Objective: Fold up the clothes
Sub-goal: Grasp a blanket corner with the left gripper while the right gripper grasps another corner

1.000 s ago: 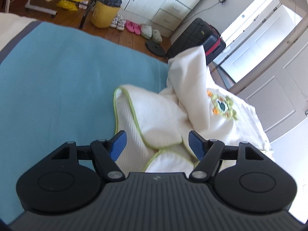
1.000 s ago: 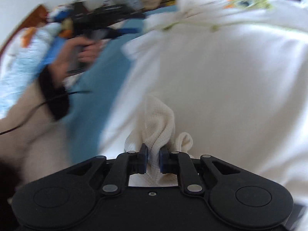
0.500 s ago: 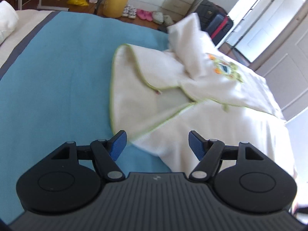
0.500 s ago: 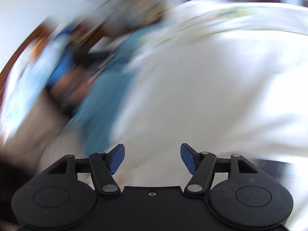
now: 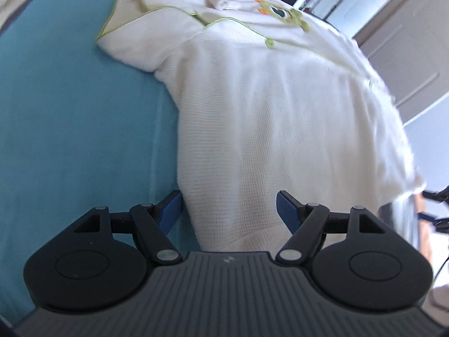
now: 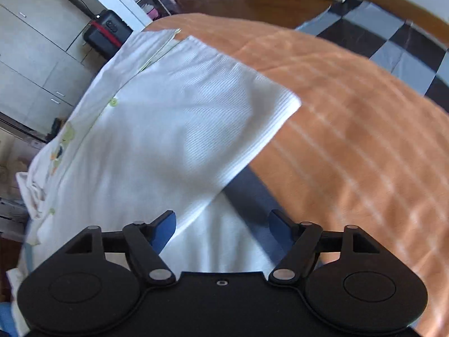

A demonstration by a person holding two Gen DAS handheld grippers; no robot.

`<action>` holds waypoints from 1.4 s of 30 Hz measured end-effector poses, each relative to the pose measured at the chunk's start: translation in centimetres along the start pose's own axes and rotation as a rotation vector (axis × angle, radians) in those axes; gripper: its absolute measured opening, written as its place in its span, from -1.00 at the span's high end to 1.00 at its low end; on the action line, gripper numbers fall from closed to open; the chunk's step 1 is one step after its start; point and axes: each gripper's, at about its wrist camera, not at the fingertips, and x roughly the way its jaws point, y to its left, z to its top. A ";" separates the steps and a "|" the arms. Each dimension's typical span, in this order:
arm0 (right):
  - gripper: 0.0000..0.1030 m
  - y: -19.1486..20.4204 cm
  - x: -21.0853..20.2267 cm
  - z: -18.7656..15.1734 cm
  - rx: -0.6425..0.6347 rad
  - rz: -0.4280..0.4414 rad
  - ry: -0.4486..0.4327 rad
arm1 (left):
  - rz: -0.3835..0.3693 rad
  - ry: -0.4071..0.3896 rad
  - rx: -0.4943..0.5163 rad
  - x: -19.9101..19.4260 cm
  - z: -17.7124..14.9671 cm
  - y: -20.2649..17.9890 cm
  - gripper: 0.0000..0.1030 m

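on the bed (image 5: 70, 112) we see the garment (image 5: 266, 112) under the left gripper (image 5: 228, 210), released; only the right gripper (image 6: 221, 224), just opening and empty, shows an orange blanket (image 6: 350, 112).

A garment (image 5: 275, 118) lies spread on a bed cover (image 5: 70, 118), its collar end at the far side and its hem nearest the left tool (image 5: 228, 210), which hovers over that hem with the fabric's left edge just beside its left finger. From the right tool (image 6: 221, 224), poised above the garment's near corner, a blanket (image 6: 350, 118) lies to the right of the cloth. A suitcase (image 6: 105, 32) stands on the floor beyond the bed, beside cabinets (image 6: 31, 56).
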 end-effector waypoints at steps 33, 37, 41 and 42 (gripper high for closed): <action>0.98 -0.3 -2.3 2.4 -0.459 -0.063 -0.449 | 0.009 -0.185 0.021 -4.6 -3.1 -4.1 0.95; 0.98 -0.2 -2.7 2.2 -0.467 -0.088 -0.439 | -0.061 -0.196 -0.043 -5.6 -3.2 -3.5 0.95; 0.98 0.0 -1.8 2.3 -0.469 -0.116 -0.421 | 0.001 -0.104 -0.020 -2.8 -3.1 -2.7 0.86; 0.98 0.0 -1.5 2.4 -0.467 -0.116 -0.417 | 0.002 -0.046 -0.009 -1.4 -3.0 -2.5 0.64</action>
